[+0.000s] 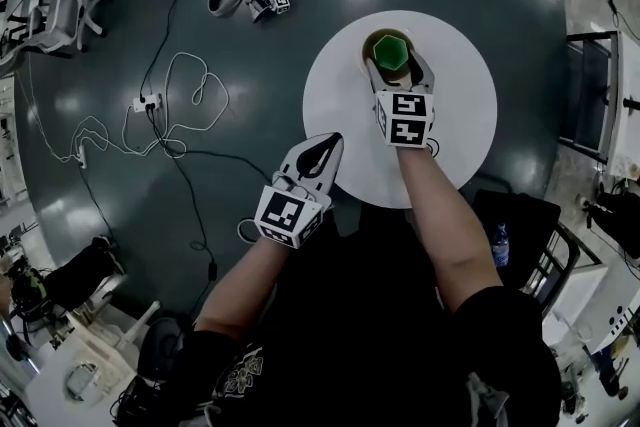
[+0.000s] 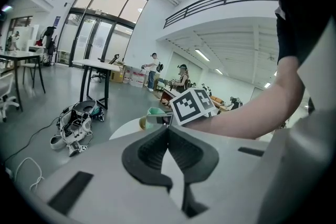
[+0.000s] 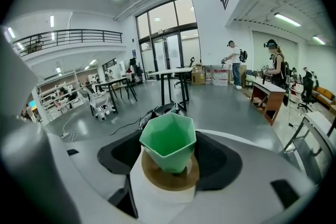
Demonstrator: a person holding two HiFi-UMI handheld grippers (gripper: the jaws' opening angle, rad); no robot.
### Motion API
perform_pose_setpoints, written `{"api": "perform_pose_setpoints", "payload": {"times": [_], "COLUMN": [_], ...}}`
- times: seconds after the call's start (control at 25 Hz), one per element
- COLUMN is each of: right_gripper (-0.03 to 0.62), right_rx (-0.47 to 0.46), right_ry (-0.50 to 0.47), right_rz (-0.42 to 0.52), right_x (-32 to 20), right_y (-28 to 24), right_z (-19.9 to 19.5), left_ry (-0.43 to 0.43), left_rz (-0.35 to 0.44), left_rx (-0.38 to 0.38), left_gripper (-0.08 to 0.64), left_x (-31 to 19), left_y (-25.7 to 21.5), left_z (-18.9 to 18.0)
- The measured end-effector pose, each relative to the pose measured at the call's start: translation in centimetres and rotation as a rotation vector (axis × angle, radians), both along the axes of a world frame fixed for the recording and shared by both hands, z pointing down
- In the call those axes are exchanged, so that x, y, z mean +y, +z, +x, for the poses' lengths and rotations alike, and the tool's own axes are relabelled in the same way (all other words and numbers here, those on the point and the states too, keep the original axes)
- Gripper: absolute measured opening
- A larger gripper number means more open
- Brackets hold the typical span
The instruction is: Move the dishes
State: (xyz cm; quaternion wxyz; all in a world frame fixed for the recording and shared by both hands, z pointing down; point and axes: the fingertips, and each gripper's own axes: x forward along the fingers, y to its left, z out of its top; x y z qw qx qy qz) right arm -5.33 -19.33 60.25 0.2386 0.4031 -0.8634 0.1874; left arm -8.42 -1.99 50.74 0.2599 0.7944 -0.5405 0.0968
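Head view and both gripper views. A dark, glossy floor carries loose white cables and surrounds a round, matte white table, whose near rim is covered by the person's bare forearms. The left gripper, a pale plastic body with a marker cube of black-and-white squares, hovers at the table's near left edge. Its black ribbed pads are pressed together at the tips and nothing lies between them. The right gripper reaches over the far part of the table, jaws spread wide. Between them sits a flat, round wooden saucer resting on the tabletop. On the saucer stands a smooth, green plastic cup with six flat sides, open-mouthed and upright. The pads clear the cup's walls on both sides. Whether they touch the saucer's rim cannot be told, since the cup and the jaws overlap it. From the head view the cup covers most of the saucer, and the cup's inside bottom is in shadow.
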Motion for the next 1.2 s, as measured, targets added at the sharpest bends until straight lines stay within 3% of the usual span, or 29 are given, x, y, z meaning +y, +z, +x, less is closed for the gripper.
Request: {"api": "perform_pose_setpoints", "payload": {"times": [0.28,0.56,0.92,1.2], "right_gripper": [0.319,0.319,0.319,0.319], "right_rx": [-0.065,-0.065,0.009,0.026], "right_ry": [0.045,0.168,0.335,0.402], "right_rz": [0.078,0.129,0.094,0.06], "right_x": [-0.2,-0.4,1.4,2.5], "right_y": [-3.4,-6.3,-3.7,-1.3], "right_z": [1.9,8.5,19.3,23.4], "left_ry": [0.056,0.169,0.293,0.331], "left_rz": [0.017,0.039,0.049,0.025], "left_rx": [-0.002,0.006,0.006,0.003], "left_gripper": [0.006,0.006,0.006,0.006], "left_x": [-0.4,-1.7,-2.8,-2.7], "left_y": [-0.1,-1.0,-1.1,0.0], "left_z": [0.9,4.2,8.9,10.8]}}
